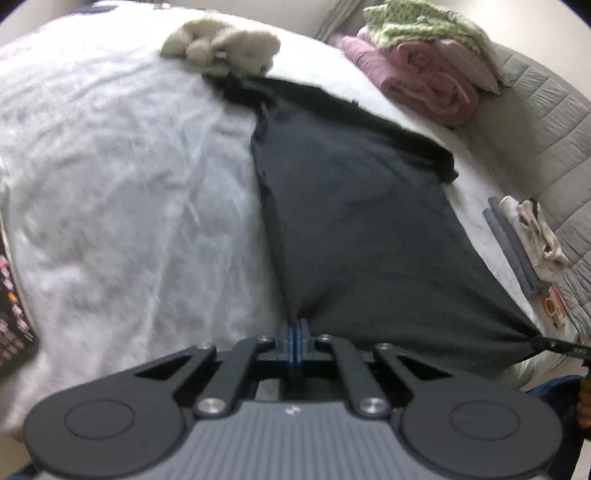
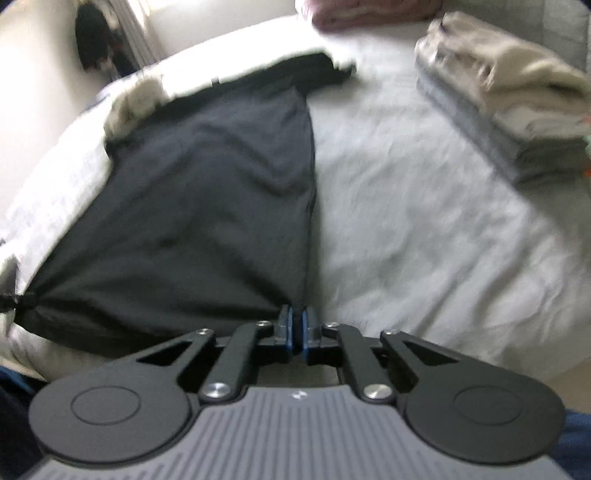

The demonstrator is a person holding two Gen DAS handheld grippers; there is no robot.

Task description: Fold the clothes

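A black T-shirt lies stretched out over the white bedspread, its sleeves at the far end. My left gripper is shut on the shirt's near left hem corner, which is pulled taut. In the right wrist view the same shirt fills the left half, and my right gripper is shut on its near right hem corner. Each gripper shows at the other view's edge: the right gripper and the left gripper, both pinching cloth.
A beige plush toy touches the shirt's far end. Rolled pink blankets under a green knit sit at the far right. A stack of folded clothes lies on the bed's right side, beside a grey padded wall.
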